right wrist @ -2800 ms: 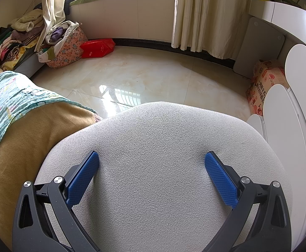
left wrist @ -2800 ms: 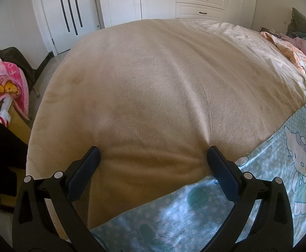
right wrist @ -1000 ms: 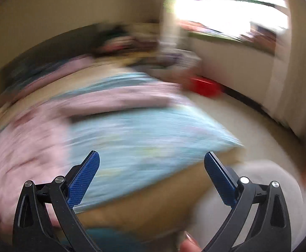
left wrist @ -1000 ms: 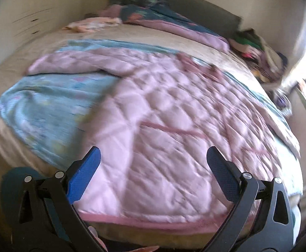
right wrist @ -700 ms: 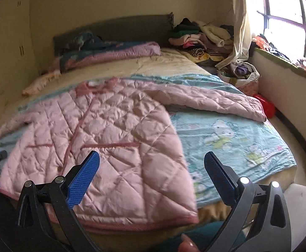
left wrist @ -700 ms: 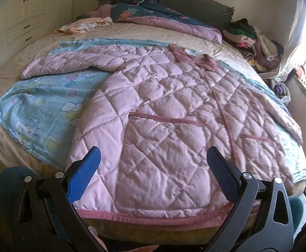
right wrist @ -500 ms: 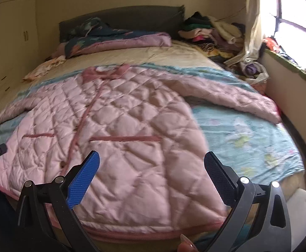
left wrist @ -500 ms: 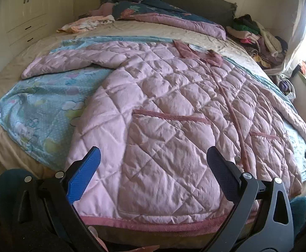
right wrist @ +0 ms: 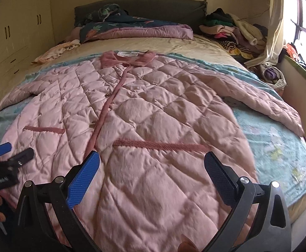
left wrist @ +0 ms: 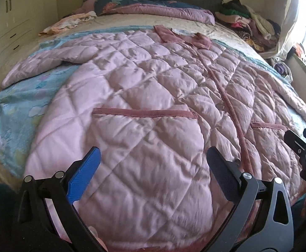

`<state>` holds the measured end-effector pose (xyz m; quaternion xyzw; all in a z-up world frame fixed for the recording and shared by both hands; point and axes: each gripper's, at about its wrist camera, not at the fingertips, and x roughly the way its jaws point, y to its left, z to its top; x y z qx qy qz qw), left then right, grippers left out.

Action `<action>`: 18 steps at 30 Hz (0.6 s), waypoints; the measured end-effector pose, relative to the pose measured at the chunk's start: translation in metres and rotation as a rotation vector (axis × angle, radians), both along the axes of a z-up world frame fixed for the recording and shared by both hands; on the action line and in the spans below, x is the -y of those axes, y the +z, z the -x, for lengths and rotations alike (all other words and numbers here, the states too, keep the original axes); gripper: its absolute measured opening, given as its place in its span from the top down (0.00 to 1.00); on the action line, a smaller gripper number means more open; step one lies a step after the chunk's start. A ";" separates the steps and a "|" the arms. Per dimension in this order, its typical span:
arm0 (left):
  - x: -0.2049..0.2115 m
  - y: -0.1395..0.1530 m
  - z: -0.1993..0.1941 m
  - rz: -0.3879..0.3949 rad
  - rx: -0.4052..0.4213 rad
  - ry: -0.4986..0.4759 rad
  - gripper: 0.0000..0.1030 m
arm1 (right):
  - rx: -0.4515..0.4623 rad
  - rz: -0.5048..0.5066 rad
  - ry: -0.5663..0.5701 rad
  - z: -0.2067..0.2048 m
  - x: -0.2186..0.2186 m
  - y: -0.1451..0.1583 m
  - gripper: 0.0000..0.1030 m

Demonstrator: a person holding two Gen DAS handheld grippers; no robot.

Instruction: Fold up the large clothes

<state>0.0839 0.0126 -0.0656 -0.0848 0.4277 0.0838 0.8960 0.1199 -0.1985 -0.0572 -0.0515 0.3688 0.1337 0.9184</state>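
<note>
Both views have swung from bare mattress and floor onto the pink quilted coat (right wrist: 157, 113) spread flat on the bed (right wrist: 195, 44), left gripper (left wrist: 153, 163) and right gripper (right wrist: 151, 166) wide apart above its hem.

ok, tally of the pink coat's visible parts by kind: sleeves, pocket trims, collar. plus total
Sleeves: 2, one out to each side of the pink quilted coat, left and right.
Pocket trims: 2, dark pink strips and.
Collar: 1, dark pink.
Total: 5.
</note>
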 end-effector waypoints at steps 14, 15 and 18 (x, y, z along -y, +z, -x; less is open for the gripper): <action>0.010 -0.020 -0.031 -0.053 0.008 -0.030 0.08 | -0.051 0.014 -0.006 -0.020 -0.011 -0.042 0.04; 0.009 -0.020 -0.032 -0.054 0.011 -0.032 0.08 | -0.048 0.015 -0.004 -0.020 -0.011 -0.043 0.04; 0.008 -0.021 -0.034 -0.046 0.011 -0.021 0.08 | -0.046 0.011 -0.004 -0.020 -0.011 -0.044 0.04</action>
